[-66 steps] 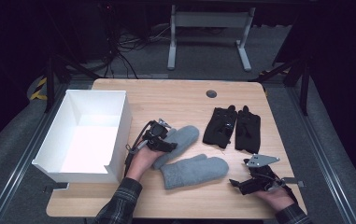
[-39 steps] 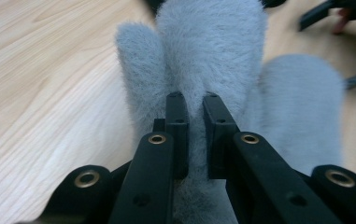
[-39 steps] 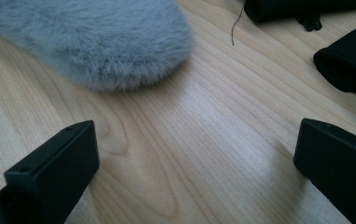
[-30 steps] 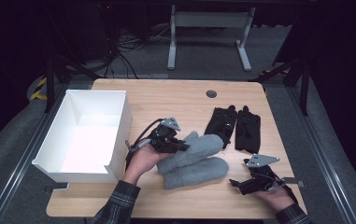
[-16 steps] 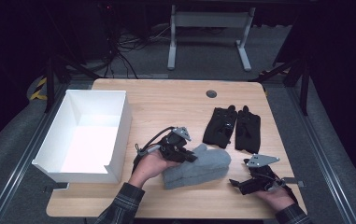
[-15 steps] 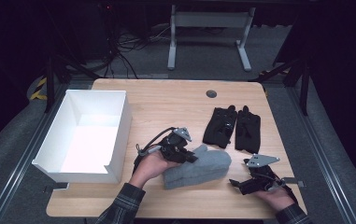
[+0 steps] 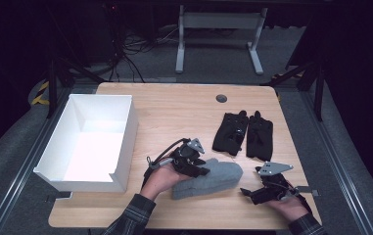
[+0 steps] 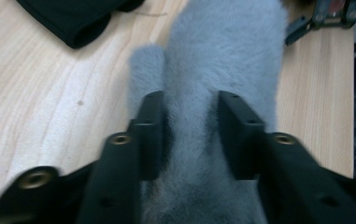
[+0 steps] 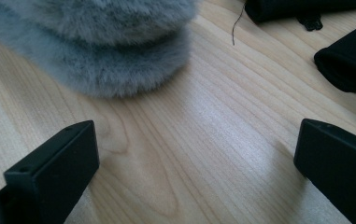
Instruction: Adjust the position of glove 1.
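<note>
Two grey furry mittens lie stacked near the table's front edge, the upper one [image 7: 221, 171] on the lower one [image 7: 186, 190]. My left gripper [image 7: 199, 169] rests on the upper mitten [image 8: 227, 51]. In the left gripper view its jaws [image 8: 189, 100] have just been opening and stand apart, sunk in the fur on either side of a ridge without pinching it. My right gripper [image 7: 250, 192] lies low on the wood right of the mittens. It stands wide open [image 9: 196, 135] with bare table between its jaws and the stacked mittens [image 9: 101, 42] just ahead.
A pair of black gloves [image 7: 243, 134] lies flat behind the right gripper, also in the gripper views [image 8: 73, 18] [image 9: 348, 60]. An open white box [image 7: 125, 142] stands at the left. A dark round grommet [image 7: 221, 98] sits in the tabletop [image 7: 174, 112] near its far edge.
The left hand carried one grey mitten to the right and down onto the other mitten, then its jaws spread. The right hand has kept still.
</note>
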A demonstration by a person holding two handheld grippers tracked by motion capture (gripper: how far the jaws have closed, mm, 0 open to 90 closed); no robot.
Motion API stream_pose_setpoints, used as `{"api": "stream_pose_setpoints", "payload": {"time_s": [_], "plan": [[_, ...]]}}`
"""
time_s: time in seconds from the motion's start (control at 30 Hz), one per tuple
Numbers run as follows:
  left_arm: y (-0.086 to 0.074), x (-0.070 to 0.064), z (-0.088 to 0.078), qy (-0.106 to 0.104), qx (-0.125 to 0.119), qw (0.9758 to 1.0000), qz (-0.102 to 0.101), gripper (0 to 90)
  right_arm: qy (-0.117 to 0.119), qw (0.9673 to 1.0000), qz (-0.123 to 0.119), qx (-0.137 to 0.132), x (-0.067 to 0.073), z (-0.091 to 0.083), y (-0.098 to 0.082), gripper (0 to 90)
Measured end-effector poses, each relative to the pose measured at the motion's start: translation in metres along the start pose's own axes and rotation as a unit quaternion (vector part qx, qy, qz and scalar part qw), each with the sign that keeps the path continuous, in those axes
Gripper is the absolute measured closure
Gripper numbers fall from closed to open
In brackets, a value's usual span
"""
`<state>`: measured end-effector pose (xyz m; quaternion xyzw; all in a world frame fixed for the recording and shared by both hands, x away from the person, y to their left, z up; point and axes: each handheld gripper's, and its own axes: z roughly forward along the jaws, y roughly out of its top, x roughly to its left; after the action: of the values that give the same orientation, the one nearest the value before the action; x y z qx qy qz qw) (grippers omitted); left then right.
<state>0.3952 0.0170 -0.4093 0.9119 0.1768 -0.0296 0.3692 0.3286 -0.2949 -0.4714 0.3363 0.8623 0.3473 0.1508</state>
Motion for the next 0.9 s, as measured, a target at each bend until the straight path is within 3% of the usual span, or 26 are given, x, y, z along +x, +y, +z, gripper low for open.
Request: {"api": "stream_pose_setpoints", "payload": {"time_s": [0.1, 0.13, 0.2, 0.33, 0.5, 0.53, 0.63, 0.8, 0.9], "plan": [[0.000, 0.001, -0.009, 0.010, -0.021, 0.9997, -0.004, 45.4, 0.002, 0.9999, 0.001, 0.014, 0.000, -0.003, 0.004, 10.9], [0.000, 0.001, -0.013, 0.014, -0.025, 0.9996, -0.006, 47.1, 0.023, 0.9997, 0.005, 0.011, 0.000, -0.008, 0.007, 22.5], [-0.001, 0.003, -0.020, 0.023, -0.036, 0.9991, -0.007, 48.4, 0.029, 0.9995, 0.009, 0.009, 0.001, -0.010, 0.008, 26.8], [-0.008, 0.009, -0.036, 0.052, -0.046, 0.9972, -0.029, 66.0, 0.061, 0.9981, 0.005, -0.004, 0.006, -0.019, 0.011, 52.6], [-0.020, 0.018, -0.037, 0.090, -0.013, 0.9941, -0.059, 89.4, 0.109, 0.9938, -0.021, 0.000, 0.021, -0.019, 0.016, 82.1], [-0.024, 0.020, -0.035, 0.099, 0.001, 0.9928, -0.066, 90.0, 0.115, 0.9931, -0.024, 0.001, 0.023, -0.018, 0.017, 86.4], [-0.035, 0.027, -0.030, 0.107, 0.016, 0.9907, -0.083, 90.0, 0.130, 0.9910, -0.034, 0.002, 0.032, -0.013, 0.022, 90.0], [-0.047, 0.027, -0.025, 0.092, 0.024, 0.9906, -0.098, 90.0, 0.140, 0.9893, -0.040, 0.013, 0.040, -0.001, 0.031, 90.0], [-0.050, 0.024, -0.024, 0.090, 0.024, 0.9906, -0.100, 90.0, 0.135, 0.9900, -0.040, 0.015, 0.039, 0.003, 0.035, 90.0]]}}
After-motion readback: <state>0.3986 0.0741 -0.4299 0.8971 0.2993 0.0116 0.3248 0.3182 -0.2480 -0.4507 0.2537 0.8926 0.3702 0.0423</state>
